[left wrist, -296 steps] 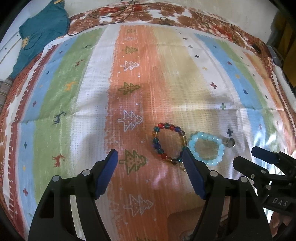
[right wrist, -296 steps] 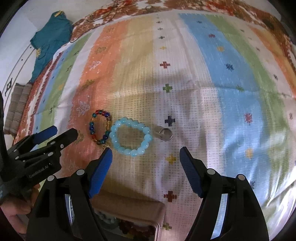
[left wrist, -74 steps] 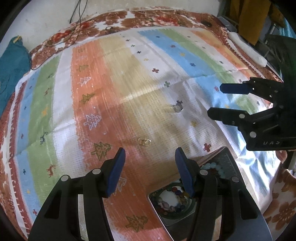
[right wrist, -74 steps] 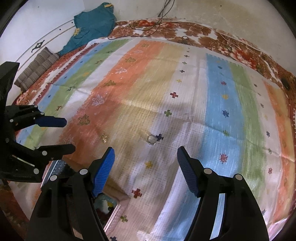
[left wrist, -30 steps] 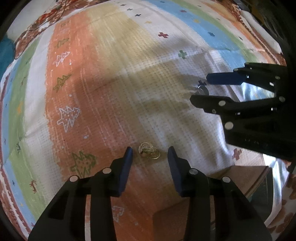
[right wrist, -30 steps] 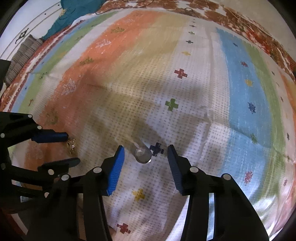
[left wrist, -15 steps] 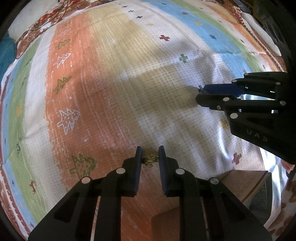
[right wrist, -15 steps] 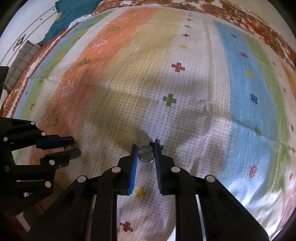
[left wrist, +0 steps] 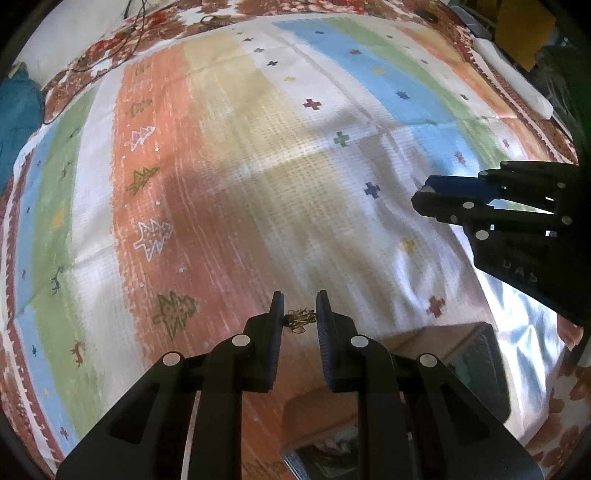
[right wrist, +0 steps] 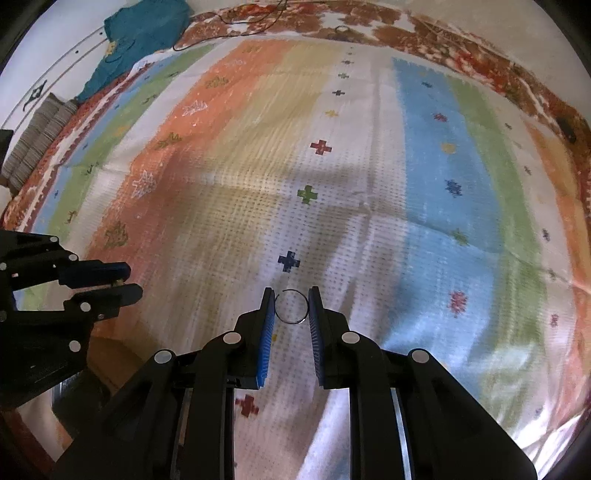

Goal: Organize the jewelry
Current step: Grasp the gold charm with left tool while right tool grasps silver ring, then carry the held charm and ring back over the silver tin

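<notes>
My left gripper (left wrist: 300, 314) is shut on a small gold earring pair (left wrist: 300, 318) and holds it above the striped cloth (left wrist: 229, 192). My right gripper (right wrist: 291, 306) is shut on a thin silver ring (right wrist: 291, 306), also lifted off the cloth. The right gripper also shows in the left wrist view (left wrist: 424, 195), at the right, and the left gripper shows in the right wrist view (right wrist: 127, 280), at the left. The jewelry box (left wrist: 476, 354) sits low in the left wrist view, mostly hidden behind my gripper.
A teal garment (right wrist: 140, 40) and a folded grey mat (right wrist: 37, 144) lie at the far left edge of the bedspread. A black cable (right wrist: 236, 26) runs along the far border. A white object (left wrist: 509, 81) lies at the far right.
Both grippers closed, the left on the gold earrings and the right on the silver ring, and lifted them off the cloth. Earlier, the two bead bracelets went into the box.
</notes>
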`<action>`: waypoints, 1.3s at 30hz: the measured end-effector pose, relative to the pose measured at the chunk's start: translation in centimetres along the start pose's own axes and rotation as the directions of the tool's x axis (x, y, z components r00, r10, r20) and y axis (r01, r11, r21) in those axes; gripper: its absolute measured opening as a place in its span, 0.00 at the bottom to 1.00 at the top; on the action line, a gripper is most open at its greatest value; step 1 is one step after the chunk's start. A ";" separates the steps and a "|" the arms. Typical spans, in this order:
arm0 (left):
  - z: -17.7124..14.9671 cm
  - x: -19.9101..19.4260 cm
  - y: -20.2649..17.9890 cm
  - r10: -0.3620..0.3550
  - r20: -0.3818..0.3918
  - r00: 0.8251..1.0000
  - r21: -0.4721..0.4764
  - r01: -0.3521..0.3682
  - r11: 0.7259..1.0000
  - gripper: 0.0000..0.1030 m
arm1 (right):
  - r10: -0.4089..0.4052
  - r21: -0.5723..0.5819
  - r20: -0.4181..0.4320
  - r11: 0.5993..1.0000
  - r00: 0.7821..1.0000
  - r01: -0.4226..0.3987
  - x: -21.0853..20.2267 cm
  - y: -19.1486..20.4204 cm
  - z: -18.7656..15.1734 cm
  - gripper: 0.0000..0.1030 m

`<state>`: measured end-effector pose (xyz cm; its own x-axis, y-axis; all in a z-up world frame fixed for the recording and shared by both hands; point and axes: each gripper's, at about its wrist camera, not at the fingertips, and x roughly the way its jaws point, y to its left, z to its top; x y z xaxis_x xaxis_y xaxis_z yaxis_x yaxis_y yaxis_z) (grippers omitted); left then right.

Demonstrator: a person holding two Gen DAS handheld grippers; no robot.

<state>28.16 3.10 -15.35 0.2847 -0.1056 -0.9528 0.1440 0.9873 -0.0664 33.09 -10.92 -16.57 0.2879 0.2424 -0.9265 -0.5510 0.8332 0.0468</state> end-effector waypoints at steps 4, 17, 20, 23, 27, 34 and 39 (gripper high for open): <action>-0.1 -1.2 -0.3 0.000 0.016 1.000 0.007 0.000 1.000 0.17 | -0.026 -0.034 0.026 0.999 0.999 0.027 -1.4 1.5 0.0 0.19; -1.5 -5.3 -1.9 -0.020 0.092 0.996 -0.004 0.021 1.000 0.17 | -0.003 -0.040 0.087 0.999 0.996 0.006 -5.4 2.5 -1.5 0.19; -1.9 -6.0 -2.1 -0.022 0.106 0.994 -0.014 0.024 1.000 0.17 | -0.004 -0.036 0.091 0.999 0.996 0.007 -5.9 2.6 -1.9 0.19; -2.4 -6.7 -2.0 -0.023 0.118 0.993 -0.025 0.027 0.999 0.17 | -0.004 -0.021 0.099 1.000 0.995 0.006 -6.4 2.5 -2.2 0.19; -3.0 -7.5 -2.0 -0.029 0.134 0.991 -0.039 0.035 0.999 0.17 | 0.001 -0.009 0.108 1.000 0.994 0.000 -6.9 2.5 -2.6 0.19; -3.8 -9.3 -2.4 -0.061 0.178 0.982 -0.052 0.071 0.996 0.17 | 0.015 -0.008 0.137 1.000 0.990 -0.014 -8.3 2.8 -3.2 0.19; -4.4 -10.5 -2.8 -0.073 0.202 0.977 -0.046 0.084 0.995 0.17 | 0.008 -0.019 0.174 1.000 0.985 -0.005 -9.2 3.4 -3.8 0.19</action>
<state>20.58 2.01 -6.44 0.4588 -0.1990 -0.8660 0.1232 0.9794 -0.1598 25.61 -12.25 -9.31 0.4152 0.3314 -0.8472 -0.5668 0.8227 0.0440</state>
